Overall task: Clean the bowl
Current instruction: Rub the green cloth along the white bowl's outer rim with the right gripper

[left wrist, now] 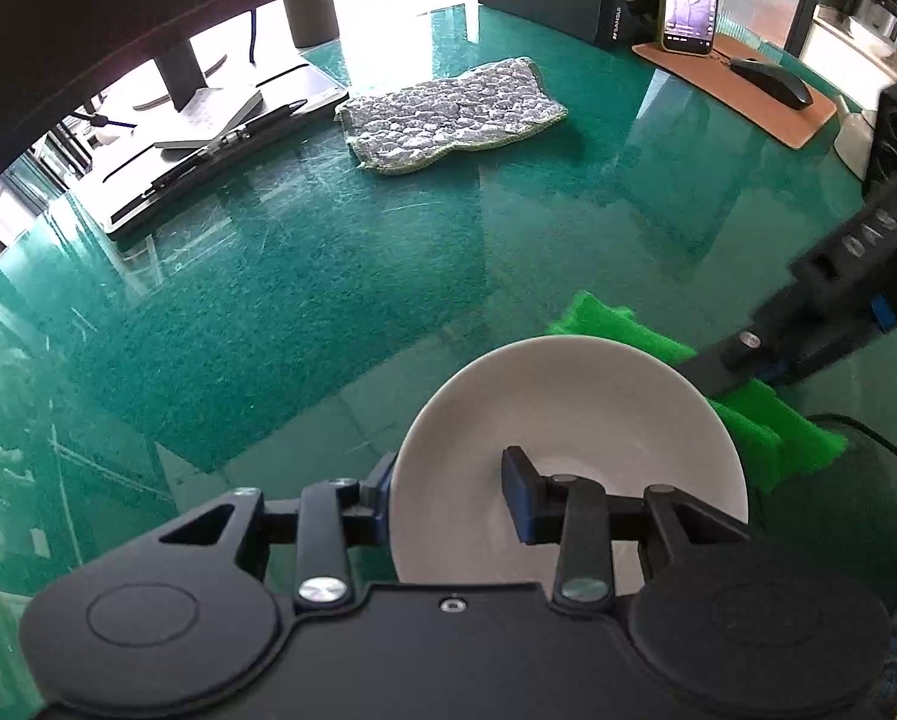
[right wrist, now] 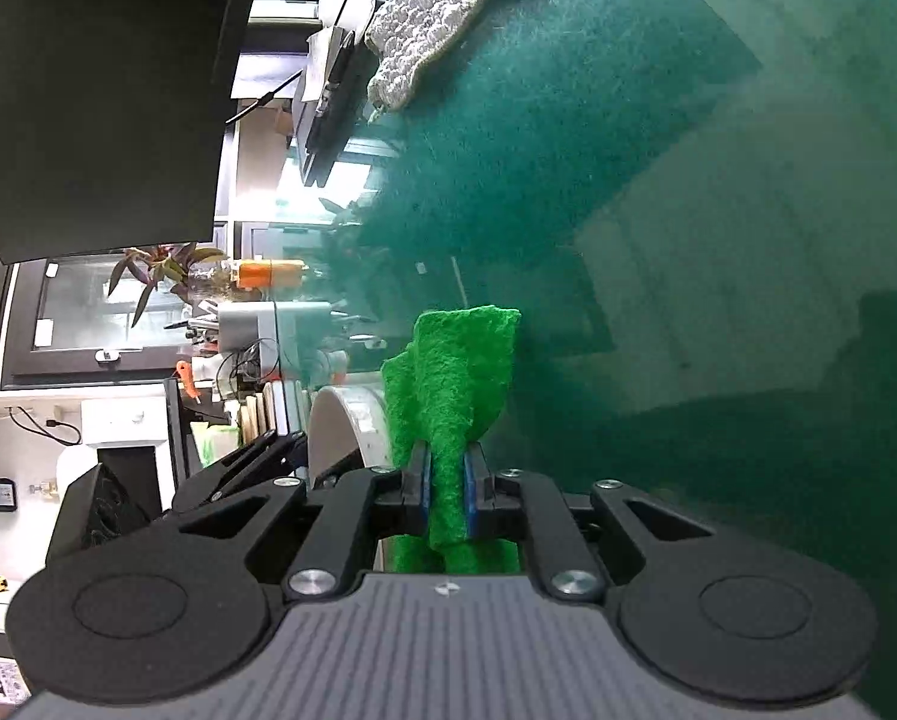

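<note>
- The left gripper (left wrist: 448, 501) has its fingers closed on the near rim of the white bowl (left wrist: 568, 414), one inside, one outside, above the green bench (left wrist: 328, 276).
- The right gripper (right wrist: 446, 495) pinches a green scouring pad (right wrist: 454, 384) tightly, just beside the bowl's far edge.
- A grey cloth (left wrist: 448, 114) lies well apart.

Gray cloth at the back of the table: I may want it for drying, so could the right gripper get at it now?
Probably not yet: the right gripper is shut on the green sponge beside the bowl. The gray cloth lies uncovered across bare table.
</note>
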A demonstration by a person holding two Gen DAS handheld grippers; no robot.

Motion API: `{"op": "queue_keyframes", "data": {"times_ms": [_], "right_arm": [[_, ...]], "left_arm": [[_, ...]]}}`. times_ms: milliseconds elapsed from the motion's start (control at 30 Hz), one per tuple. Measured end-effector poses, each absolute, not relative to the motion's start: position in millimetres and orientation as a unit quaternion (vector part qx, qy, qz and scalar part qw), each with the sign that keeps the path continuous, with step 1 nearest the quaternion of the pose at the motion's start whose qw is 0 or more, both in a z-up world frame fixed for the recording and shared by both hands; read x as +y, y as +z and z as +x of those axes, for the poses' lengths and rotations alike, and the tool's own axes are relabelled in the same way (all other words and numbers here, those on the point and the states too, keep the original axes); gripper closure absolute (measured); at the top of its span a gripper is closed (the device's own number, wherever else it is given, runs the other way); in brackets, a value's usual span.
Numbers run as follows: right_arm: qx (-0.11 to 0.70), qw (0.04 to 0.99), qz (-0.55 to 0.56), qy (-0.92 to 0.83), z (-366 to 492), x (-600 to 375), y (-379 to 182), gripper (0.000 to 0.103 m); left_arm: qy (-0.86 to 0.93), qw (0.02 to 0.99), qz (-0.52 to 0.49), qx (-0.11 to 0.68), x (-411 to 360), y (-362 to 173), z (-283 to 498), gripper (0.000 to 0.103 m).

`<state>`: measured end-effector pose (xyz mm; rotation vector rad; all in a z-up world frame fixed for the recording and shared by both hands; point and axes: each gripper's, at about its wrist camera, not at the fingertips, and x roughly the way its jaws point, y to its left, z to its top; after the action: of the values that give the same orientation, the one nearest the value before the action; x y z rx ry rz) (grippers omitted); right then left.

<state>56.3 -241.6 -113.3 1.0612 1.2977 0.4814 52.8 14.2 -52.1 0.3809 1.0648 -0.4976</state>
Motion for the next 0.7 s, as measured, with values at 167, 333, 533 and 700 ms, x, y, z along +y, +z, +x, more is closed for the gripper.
{"op": "queue_keyframes", "data": {"times_ms": [167,333,533,700], "right_arm": [[0.553,0.648,0.462,0.247,96,-210,-113,0.091],[0.555,0.65,0.455,0.251,96,-207,-112,0.091],[0.556,0.637,0.484,0.226,65,-244,-116,0.091],[0.569,0.631,0.484,0.212,41,-252,-120,0.091]], "left_arm": [[-0.234,0.816,0.184,0.496,13,-52,52,0.067],[-0.239,0.815,0.195,0.491,12,-52,51,0.066],[-0.279,0.805,0.23,0.47,8,-51,56,0.064],[-0.301,0.801,0.215,0.47,10,-52,75,0.06]]}}
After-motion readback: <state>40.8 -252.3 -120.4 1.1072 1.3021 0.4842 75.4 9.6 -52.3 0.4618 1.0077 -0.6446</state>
